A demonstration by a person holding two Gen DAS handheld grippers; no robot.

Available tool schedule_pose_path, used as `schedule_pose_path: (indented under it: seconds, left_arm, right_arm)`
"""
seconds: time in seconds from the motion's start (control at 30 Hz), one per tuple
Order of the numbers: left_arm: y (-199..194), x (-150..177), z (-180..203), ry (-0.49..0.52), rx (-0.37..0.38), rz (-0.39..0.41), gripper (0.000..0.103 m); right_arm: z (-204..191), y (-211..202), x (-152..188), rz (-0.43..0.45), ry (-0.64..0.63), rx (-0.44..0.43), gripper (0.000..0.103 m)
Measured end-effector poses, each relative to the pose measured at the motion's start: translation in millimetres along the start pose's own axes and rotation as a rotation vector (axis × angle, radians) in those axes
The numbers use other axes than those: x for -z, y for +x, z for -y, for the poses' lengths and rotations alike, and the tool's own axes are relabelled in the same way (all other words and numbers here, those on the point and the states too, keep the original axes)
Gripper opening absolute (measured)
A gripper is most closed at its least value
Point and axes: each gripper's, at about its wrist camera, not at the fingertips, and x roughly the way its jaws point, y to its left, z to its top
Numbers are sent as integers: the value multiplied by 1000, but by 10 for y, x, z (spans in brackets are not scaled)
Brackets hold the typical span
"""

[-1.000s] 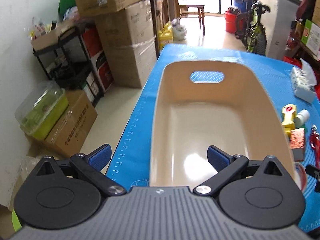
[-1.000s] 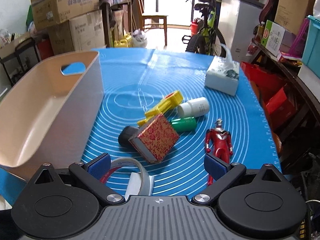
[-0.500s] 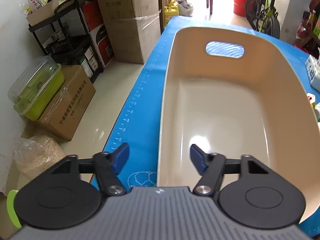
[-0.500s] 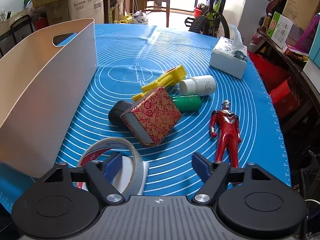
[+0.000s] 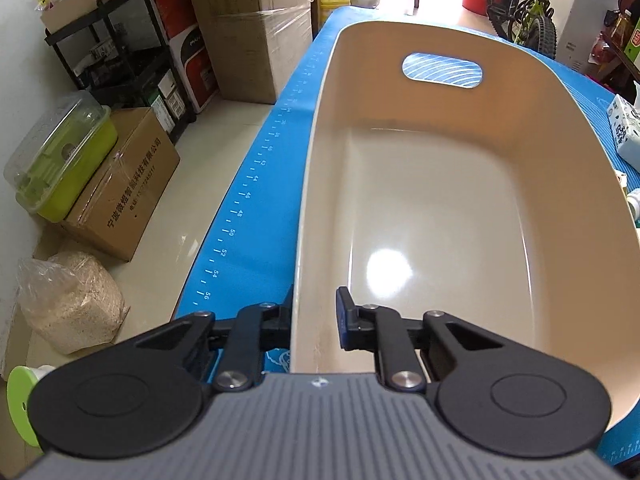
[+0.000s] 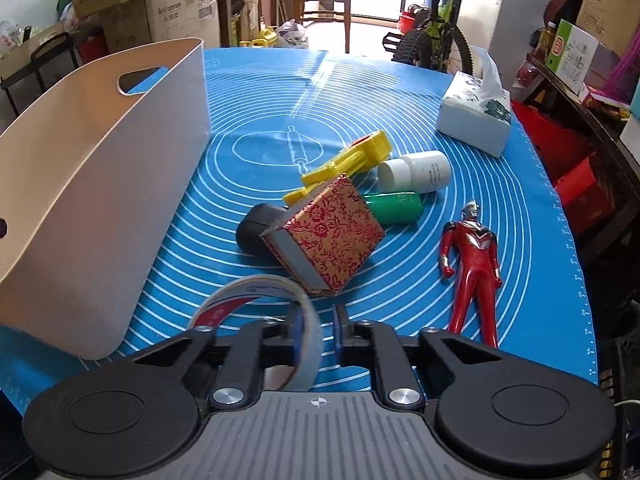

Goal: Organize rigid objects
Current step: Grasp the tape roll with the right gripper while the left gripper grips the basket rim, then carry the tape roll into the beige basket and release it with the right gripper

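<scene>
Left wrist view, nearest first: left gripper (image 5: 314,322) clamped across the near-left wall of the beige bin (image 5: 320,184), one finger outside and mostly hidden behind the rim, the other inside. Bin interior bare and glossy, oval handle cutout in the far wall, right rim cut off behind the gripper body. Blue mat (image 5: 256,184) along the left edge; tissue box (image 5: 624,128) clipped by the frame at right.

Right wrist view: right gripper (image 6: 316,334) pinched on the band of the tape roll (image 6: 256,300), left pad half veiled by the translucent tape, roll's lower part hidden behind the gripper. Beyond, patterned red box (image 6: 332,236) tilted over a black cylinder (image 6: 254,230) and covering part of the yellow toy (image 6: 344,162) and green bottle (image 6: 400,206). White bottle (image 6: 420,170) beside them, label too small to read. Red figure (image 6: 472,256) lying apart at right, feet hidden.
</scene>
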Motion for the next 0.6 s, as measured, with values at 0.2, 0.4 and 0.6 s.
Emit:
schedule_pose_path:
  seconds: [0.2,0.4,0.6]
  left_arm:
    - [16,3,9,-9,-21,-14,10]
    - [8,10,-9,-19,-9,-13,9]
    - [11,9,-21,-25,-2,-14,9]
  right_arm:
    - [-20,-50,0,5,-17,-8,20]
    - [5,-213,-32,45,-21,-2,20]
    - [41,-393,-74,92,-1,11,20]
